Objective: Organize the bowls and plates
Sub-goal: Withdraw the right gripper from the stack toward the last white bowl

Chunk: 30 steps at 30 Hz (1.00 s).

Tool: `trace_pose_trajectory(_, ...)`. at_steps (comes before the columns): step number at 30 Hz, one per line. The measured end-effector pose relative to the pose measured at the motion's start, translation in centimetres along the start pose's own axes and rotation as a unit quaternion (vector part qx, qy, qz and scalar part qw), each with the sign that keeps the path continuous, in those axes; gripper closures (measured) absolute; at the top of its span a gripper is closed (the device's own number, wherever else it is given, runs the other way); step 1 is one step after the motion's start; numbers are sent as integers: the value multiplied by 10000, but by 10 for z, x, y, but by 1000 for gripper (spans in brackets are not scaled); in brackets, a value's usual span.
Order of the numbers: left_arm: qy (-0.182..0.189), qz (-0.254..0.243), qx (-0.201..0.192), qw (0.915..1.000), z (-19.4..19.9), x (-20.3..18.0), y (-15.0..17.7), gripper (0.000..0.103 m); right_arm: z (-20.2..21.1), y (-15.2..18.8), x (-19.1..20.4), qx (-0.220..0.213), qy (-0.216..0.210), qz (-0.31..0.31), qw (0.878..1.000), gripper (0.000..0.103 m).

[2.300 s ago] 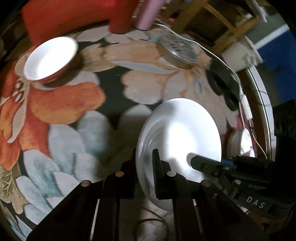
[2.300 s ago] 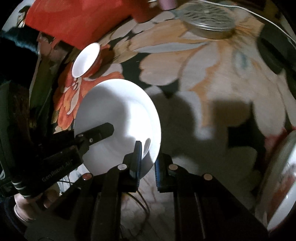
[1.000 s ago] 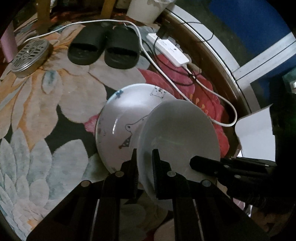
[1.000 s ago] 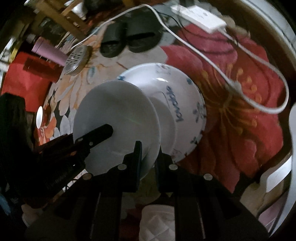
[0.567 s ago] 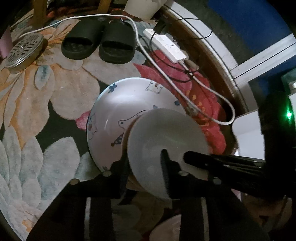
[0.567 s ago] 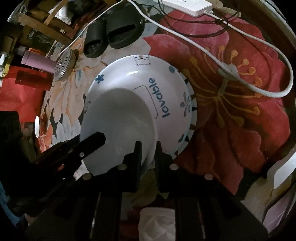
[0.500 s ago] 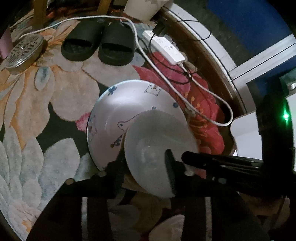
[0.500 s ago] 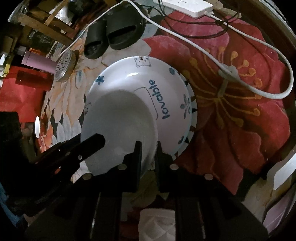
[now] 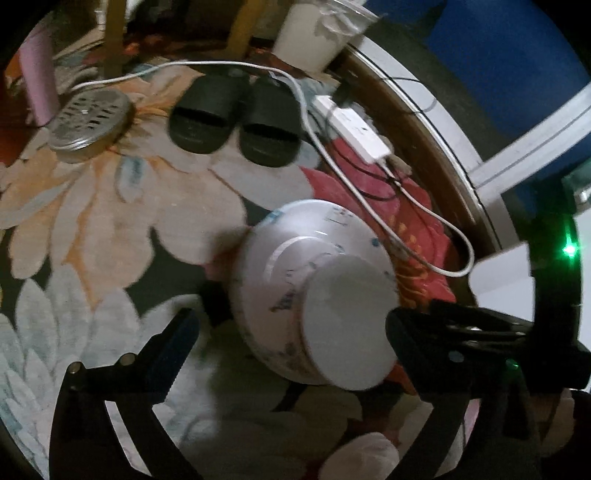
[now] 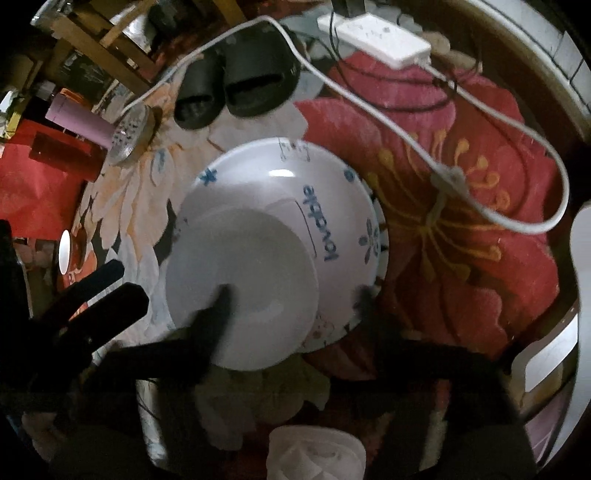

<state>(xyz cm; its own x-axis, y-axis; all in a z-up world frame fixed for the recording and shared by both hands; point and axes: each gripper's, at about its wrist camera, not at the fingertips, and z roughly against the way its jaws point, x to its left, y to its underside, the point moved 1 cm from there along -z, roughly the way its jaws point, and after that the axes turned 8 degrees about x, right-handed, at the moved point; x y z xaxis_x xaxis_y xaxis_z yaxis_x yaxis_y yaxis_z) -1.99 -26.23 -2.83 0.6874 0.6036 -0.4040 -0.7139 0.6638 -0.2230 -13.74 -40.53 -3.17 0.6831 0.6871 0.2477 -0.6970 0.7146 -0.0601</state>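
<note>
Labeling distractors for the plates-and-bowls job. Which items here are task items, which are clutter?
Task items:
- plain white plate, lying on the printed plate
- printed plate
- small red-and-white bowl far off on the rug

Clutter:
- black slippers
- power strip and white cable
- perforated metal lid
- pink bottle
- white bin
</note>
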Motion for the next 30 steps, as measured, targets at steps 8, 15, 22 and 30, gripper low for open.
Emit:
trace_pose_trajectory(8, -352, 339, -79, 9988, 12, 41, 7, 1, -2, -6, 22, -119, 140, 149, 9997, 7)
trace_pose_trajectory(15, -479, 538, -72, 9974, 22, 70, 17, 1, -13, -5, 59, -36, 105, 566, 9983, 7)
trace_pose_trajectory(22, -610, 741, -107, 9953, 37, 100, 29, 1, -19, -4, 91, -66, 81, 876, 9961, 7)
trace_pose_trajectory(30, -709, 998, -130, 9924, 50, 135, 43, 1, -30, 1, 127, -15, 41, 1190, 9929, 7)
